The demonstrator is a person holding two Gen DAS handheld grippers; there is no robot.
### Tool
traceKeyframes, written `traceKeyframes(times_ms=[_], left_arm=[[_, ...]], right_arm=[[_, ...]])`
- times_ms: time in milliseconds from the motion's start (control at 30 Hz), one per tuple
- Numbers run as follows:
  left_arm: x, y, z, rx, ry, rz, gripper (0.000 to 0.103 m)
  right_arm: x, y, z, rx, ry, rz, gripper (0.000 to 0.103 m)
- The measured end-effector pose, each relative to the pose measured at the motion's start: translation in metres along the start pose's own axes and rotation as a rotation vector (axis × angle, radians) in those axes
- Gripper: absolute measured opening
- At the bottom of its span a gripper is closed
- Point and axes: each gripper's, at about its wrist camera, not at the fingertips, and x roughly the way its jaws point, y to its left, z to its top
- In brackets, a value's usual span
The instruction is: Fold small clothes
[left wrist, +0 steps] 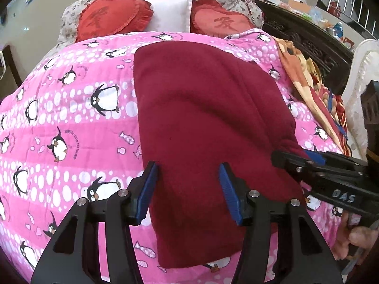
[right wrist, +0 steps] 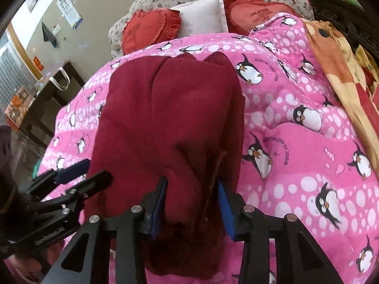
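Just one maroon garment (left wrist: 208, 127) (folded).

Beige wall (right wrist: 99, 4), dark carved wooden headboard (left wrist: 308, 40), dark side table (right wrist: 47, 104)

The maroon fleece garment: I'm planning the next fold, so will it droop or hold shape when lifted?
The maroon garment probably droops: soft folds already show. Its fuzzy nap likely grips the quilt, resisting sliding.
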Motion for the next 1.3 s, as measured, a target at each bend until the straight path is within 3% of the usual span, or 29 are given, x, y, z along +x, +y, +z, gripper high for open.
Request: traceKeyframes(times_ms=[200, 467, 533, 600, 700, 767, 900, 967, 1133, 1200, 1300], left_arm=[[-0.008, 0.001, -0.004, -0.012, -0.005, 0.009, 0.054], [-0.016, 0.017, -0.003, -0.077, -0.006, -0.027, 0.054], [-0.013, 0.023, -0.001, -0.105, 0.003, -0.060, 0.054], [-0.008, 0.032, 0.003, -0.146, 0.016, -0.106, 0.056], [0.000, 0.047, 0.007, -0.223, 0.021, -0.184, 0.070], [0.008, 0.054, 0.010, -0.264, 0.021, -0.216, 0.072], [0.032, 0.054, 0.018, -0.256, 0.073, -0.266, 0.072], [0.040, 0.053, 0.021, -0.261, 0.080, -0.287, 0.078], [0.053, 0.050, 0.026, -0.274, 0.082, -0.315, 0.081], [0.054, 0.048, 0.027, -0.264, 0.082, -0.318, 0.081], [0.046, 0.047, 0.028, -0.220, 0.079, -0.320, 0.074]], right_arm=[[-0.025, 0.009, -0.001, 0.012, -0.073, 0.001, 0.042], [-0.023, -0.004, 0.015, 0.097, -0.064, 0.024, 0.053], [-0.015, -0.009, 0.016, 0.117, -0.043, 0.034, 0.055], [-0.007, -0.018, 0.019, 0.145, -0.032, 0.051, 0.068], [0.003, -0.031, 0.024, 0.176, -0.040, 0.099, 0.074], [0.011, -0.039, 0.027, 0.193, -0.038, 0.134, 0.076], [0.032, -0.052, 0.032, 0.228, -0.029, 0.207, 0.081], [0.039, -0.055, 0.032, 0.243, -0.028, 0.251, 0.082], [0.048, -0.055, 0.032, 0.268, -0.035, 0.335, 0.081], [0.046, -0.050, 0.031, 0.255, -0.040, 0.356, 0.063], [0.034, -0.036, 0.032, 0.205, -0.043, 0.321, 0.052]])
